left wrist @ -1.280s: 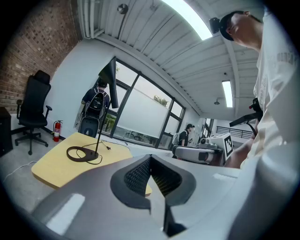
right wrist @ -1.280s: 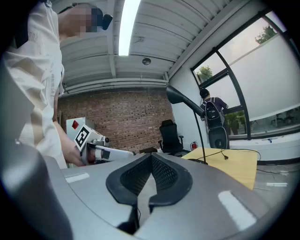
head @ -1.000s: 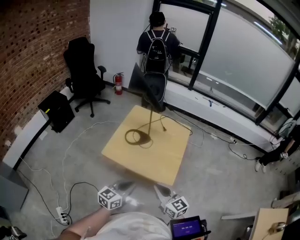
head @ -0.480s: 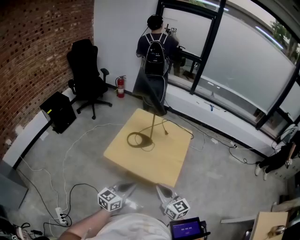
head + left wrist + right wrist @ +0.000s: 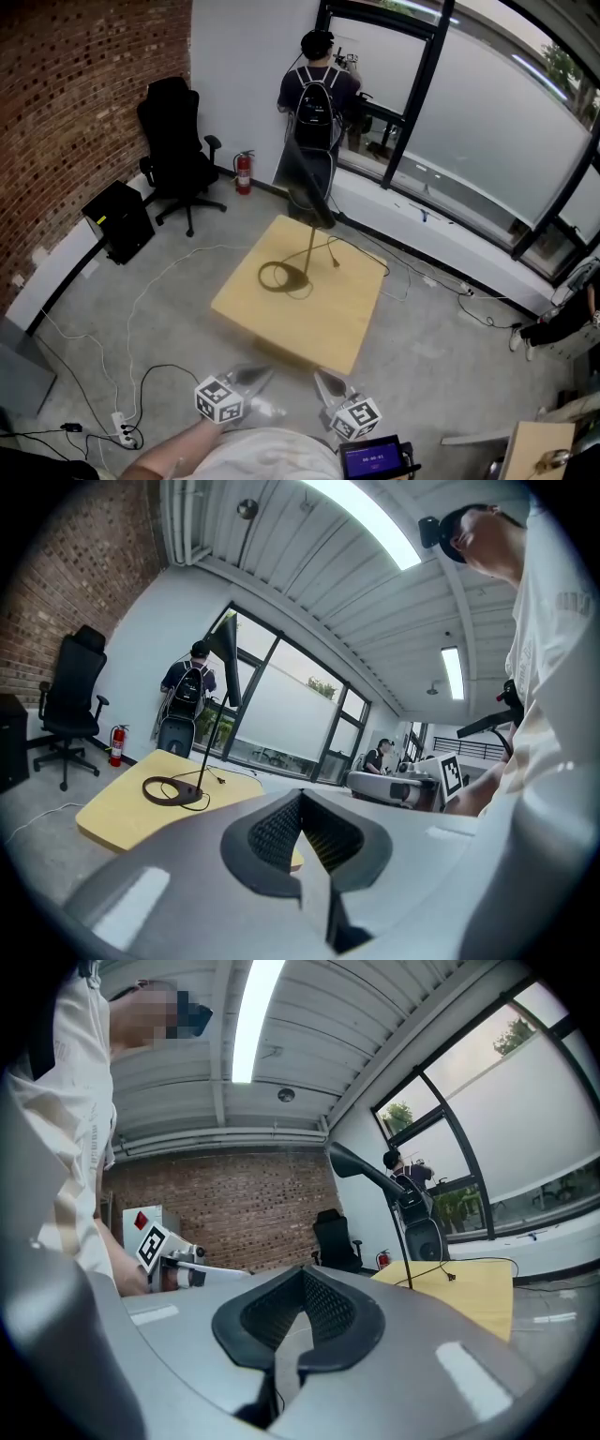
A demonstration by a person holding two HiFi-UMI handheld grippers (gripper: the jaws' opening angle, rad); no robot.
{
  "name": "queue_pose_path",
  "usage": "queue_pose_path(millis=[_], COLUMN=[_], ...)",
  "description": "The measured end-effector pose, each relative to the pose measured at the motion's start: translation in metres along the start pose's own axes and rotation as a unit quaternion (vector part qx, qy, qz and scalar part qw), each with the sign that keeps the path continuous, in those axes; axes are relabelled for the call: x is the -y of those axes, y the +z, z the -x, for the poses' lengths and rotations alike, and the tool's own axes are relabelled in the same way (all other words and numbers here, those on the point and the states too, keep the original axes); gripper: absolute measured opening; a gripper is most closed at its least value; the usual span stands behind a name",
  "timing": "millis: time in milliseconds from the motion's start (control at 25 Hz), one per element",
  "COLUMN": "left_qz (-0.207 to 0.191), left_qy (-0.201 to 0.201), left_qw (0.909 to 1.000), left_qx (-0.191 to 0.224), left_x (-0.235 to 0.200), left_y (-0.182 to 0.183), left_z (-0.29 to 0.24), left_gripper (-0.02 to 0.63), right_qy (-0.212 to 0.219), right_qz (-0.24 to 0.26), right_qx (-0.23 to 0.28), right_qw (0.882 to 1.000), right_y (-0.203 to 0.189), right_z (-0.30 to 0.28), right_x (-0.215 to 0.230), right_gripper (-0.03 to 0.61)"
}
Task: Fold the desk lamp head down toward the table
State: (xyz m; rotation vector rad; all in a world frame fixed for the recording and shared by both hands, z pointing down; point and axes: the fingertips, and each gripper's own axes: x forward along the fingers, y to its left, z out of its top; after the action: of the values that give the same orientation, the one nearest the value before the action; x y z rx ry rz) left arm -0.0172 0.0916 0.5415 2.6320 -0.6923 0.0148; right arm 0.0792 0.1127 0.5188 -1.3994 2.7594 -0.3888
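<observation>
Well short of the table, left gripper and right gripper sit closed and empty; the desk lamp head stands raised, so folding looks unstarted.

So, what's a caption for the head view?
Desk lamp upright on the table; left gripper and right gripper shut, short of it.

No legible text, brand or number anywhere; tiny characters on the small blue screen illegible.

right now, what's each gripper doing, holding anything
Left gripper: closed, holding nothing.
Right gripper: closed, holding nothing.
</observation>
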Motion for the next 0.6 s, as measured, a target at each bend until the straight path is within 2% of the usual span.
queue_pose_path(millis=[600], left_qz=[-0.001], left_qy=[0.015], left_qw=[0.9999], left_qx=[0.005], left_x=[-0.013], left_y=[-0.006], left_z=[0.033], left_gripper=[0.0], right_qy=[-0.015], right_qz=[0.007], right_qx=[-0.022], right_qw=[1.0], right_y=[-0.011], right_z=[-0.007], right_x=[-0.019], right_gripper=[0.009])
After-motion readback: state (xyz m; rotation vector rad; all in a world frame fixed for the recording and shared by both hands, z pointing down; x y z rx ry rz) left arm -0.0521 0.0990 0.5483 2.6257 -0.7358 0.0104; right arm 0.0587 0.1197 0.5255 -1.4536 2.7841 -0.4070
